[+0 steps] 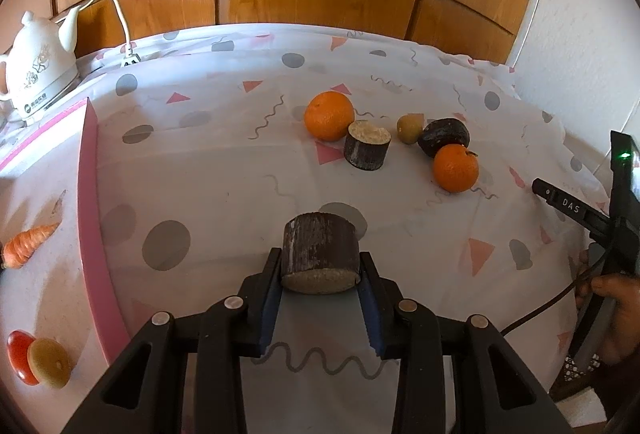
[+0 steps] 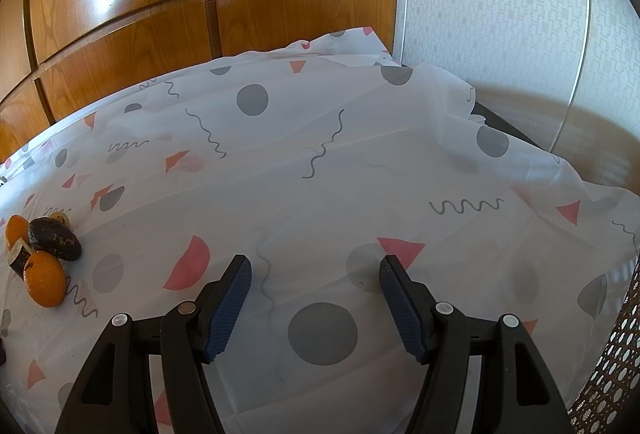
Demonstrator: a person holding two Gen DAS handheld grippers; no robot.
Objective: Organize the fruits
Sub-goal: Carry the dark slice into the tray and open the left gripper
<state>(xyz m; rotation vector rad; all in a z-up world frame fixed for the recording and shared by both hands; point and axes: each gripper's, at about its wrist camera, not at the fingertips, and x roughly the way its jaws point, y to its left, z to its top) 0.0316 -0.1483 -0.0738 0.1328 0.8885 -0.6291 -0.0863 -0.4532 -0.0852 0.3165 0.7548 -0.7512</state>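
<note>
Left gripper (image 1: 319, 276) jaws clenched on rough dark cylinder stub (image 1: 319, 254), unseen from right wrist; right gripper (image 2: 315, 276) jaws released.

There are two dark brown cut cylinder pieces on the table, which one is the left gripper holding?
The near piece, clamped between the left gripper's fingers. The other piece sits free on the cloth beside the larger orange.

Dark stubby sugarcane piece (image 1: 319, 254) lies sideways, pale cut end showing.
</note>
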